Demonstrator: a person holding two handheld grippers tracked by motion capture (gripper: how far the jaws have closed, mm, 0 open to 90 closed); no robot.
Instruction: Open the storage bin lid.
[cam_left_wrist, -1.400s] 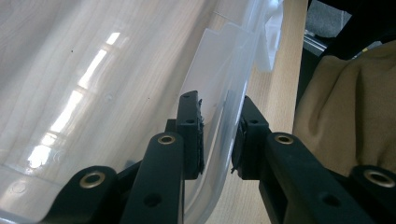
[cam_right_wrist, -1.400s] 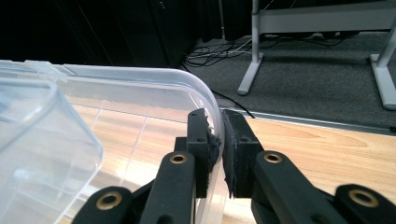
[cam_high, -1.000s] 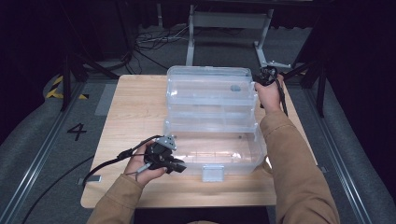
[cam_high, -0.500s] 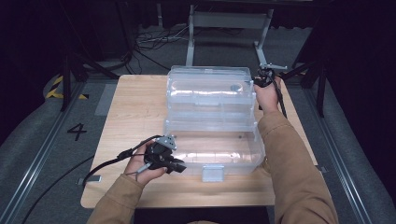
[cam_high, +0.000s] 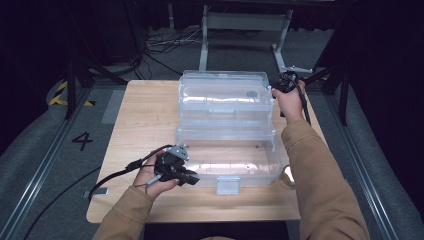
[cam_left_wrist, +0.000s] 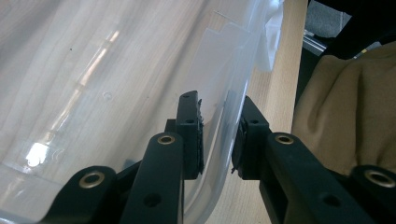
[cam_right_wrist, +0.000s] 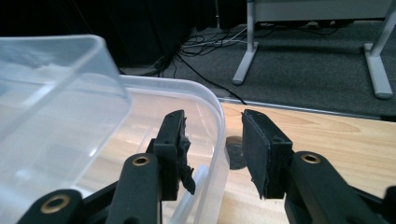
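In the high view, a clear box (cam_high: 227, 160) stood on the wooden table (cam_high: 145, 120), near the front edge, with its lid (cam_high: 222, 95) swung back behind it. The left gripper (cam_high: 187, 176) lay at the front left corner of the box, and the hand (cam_high: 152, 177) covered most of it, so the jaws were hard to make out here. The right gripper (cam_high: 280, 86) was at the far right corner of the lid, small and dark against the floor; its jaws could not be read from above. A black cable (cam_high: 117, 175) ran from the left gripper over the table edge. A metal frame (cam_high: 245, 22) stood on the floor behind.

In the left gripper view, the jaws stood on both sides of the curved box wall (cam_left_wrist: 140, 70). A gap showed between each pad and the plastic, so I judged them not pressing. A tan sleeve (cam_left_wrist: 345, 116) closed off the right side.

In the right gripper view, the jaws had just been opening. The lid rim (cam_right_wrist: 212, 126) passed between them, free of both pads. The near lid corner (cam_right_wrist: 60, 93) was blurred and hid the table on that side.
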